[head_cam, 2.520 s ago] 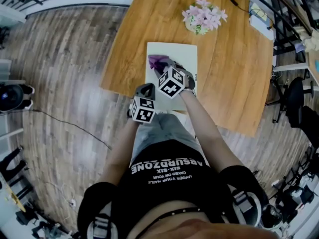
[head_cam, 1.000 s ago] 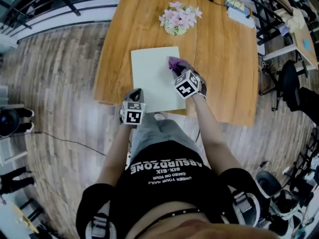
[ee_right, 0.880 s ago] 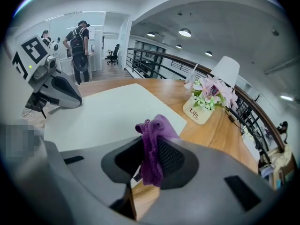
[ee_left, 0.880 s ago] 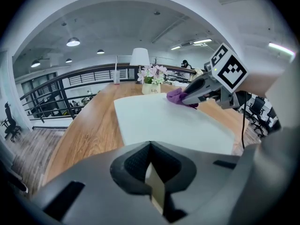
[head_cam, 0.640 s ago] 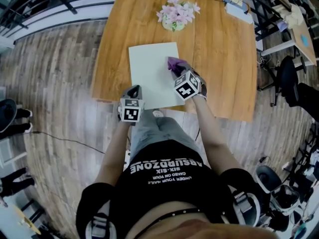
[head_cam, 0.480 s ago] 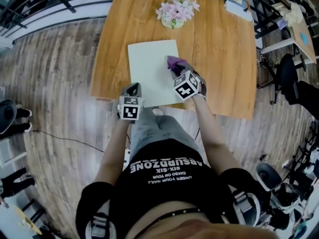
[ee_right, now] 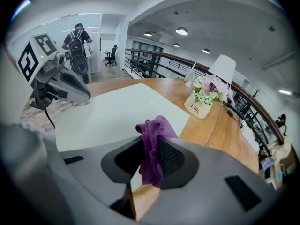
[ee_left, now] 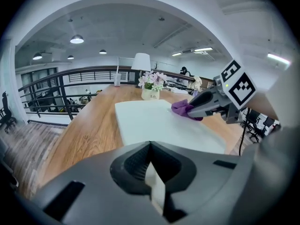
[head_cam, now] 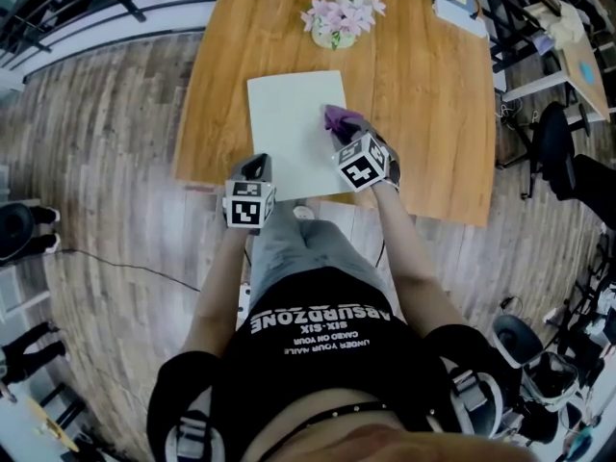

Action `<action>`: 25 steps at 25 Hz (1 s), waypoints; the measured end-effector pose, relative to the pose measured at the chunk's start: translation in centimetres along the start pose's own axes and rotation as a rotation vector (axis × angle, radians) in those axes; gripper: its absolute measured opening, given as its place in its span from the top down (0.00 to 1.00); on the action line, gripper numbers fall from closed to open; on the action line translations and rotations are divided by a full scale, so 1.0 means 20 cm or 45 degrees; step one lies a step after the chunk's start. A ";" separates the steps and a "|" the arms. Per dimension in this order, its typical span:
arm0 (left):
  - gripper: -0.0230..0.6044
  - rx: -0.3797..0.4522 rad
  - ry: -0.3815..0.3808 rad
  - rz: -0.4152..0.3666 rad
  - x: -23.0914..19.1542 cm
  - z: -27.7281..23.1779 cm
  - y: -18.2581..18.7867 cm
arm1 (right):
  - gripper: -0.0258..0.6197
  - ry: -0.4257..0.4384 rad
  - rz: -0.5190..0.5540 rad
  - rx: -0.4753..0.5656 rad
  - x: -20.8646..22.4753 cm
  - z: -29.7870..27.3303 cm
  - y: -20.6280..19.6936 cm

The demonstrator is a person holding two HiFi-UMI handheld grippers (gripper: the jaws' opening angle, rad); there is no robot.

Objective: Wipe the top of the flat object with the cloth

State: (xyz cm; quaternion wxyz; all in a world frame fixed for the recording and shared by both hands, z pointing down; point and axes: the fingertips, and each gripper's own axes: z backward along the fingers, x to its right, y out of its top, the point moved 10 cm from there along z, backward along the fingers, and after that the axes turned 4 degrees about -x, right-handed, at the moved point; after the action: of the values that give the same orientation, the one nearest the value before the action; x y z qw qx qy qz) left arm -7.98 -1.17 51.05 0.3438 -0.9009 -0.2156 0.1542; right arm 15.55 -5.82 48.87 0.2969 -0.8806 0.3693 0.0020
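Right claw (ee_right: 149, 161) pinching purple cloth (ee_right: 157, 128) on white board (head_cam: 289, 114); left claw (ee_left: 150, 146) closed.

Head view looks steeply down onto the wooden table (head_cam: 423, 114); both gripper views sit low at its near edge, facing across it. All three share the white board (head_cam: 289, 123) and the flowers (head_cam: 337, 12).
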 end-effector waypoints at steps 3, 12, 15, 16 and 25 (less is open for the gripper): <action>0.94 0.026 -0.002 0.011 0.00 0.05 -0.01 | 0.81 -0.006 -0.004 -0.015 -0.01 0.00 0.02; 0.94 0.014 0.020 0.100 -0.04 0.12 -0.15 | 0.81 0.032 -0.007 0.017 -0.10 -0.02 0.10; 0.94 0.012 0.025 0.109 -0.05 0.14 -0.17 | 0.81 0.053 -0.002 0.032 -0.14 -0.03 0.14; 0.94 0.011 0.027 0.111 -0.06 0.14 -0.18 | 0.81 0.060 0.003 0.038 -0.15 -0.04 0.15; 0.94 0.020 0.065 0.149 -0.10 0.21 -0.23 | 0.81 0.144 0.080 0.086 -0.30 -0.09 0.29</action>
State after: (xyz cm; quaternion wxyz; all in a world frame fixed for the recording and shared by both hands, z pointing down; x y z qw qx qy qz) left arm -12.78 3.25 51.48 0.3465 -0.9129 -0.1525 0.1526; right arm 7.08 -6.13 48.64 0.3049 -0.8568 0.4127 -0.0509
